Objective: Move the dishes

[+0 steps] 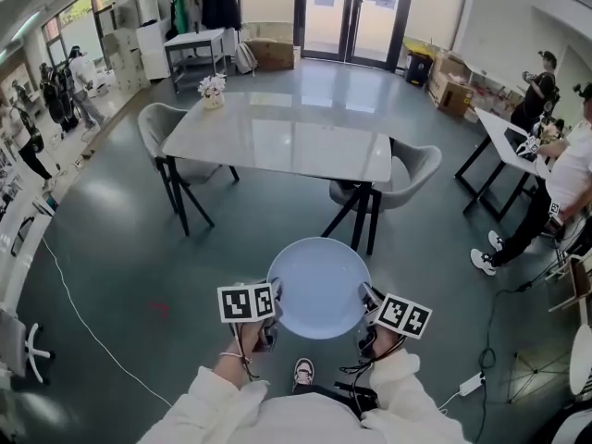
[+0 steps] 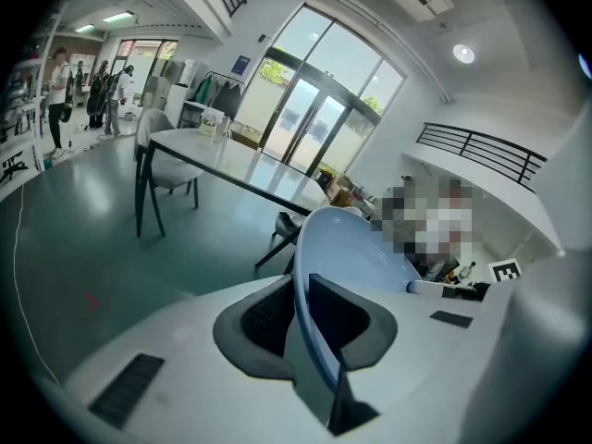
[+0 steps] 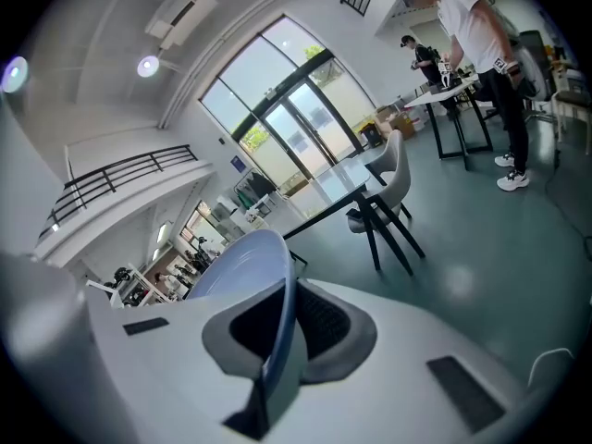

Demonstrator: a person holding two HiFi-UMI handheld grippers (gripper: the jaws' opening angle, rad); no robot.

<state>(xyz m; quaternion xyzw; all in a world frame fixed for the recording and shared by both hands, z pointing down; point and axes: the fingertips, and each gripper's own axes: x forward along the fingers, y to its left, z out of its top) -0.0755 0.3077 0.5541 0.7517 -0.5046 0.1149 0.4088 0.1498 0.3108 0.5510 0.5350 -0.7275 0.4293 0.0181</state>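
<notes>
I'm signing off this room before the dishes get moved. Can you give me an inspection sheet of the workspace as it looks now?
Surface: glossy table ahead, with a pot of flowers at its far left corner.
Job's things: one pale blue plate, carried in the air, short of the table.
Clutter: cardboard box by the far doors.
Grippers: left gripper shut on the plate's left rim; right gripper shut on its right rim.
Cables: white cable across the floor at left; power strip on the floor at right.
Surroundings: a grey chair at the table's left, another at its right; glass doors beyond; a person at a side table.
</notes>
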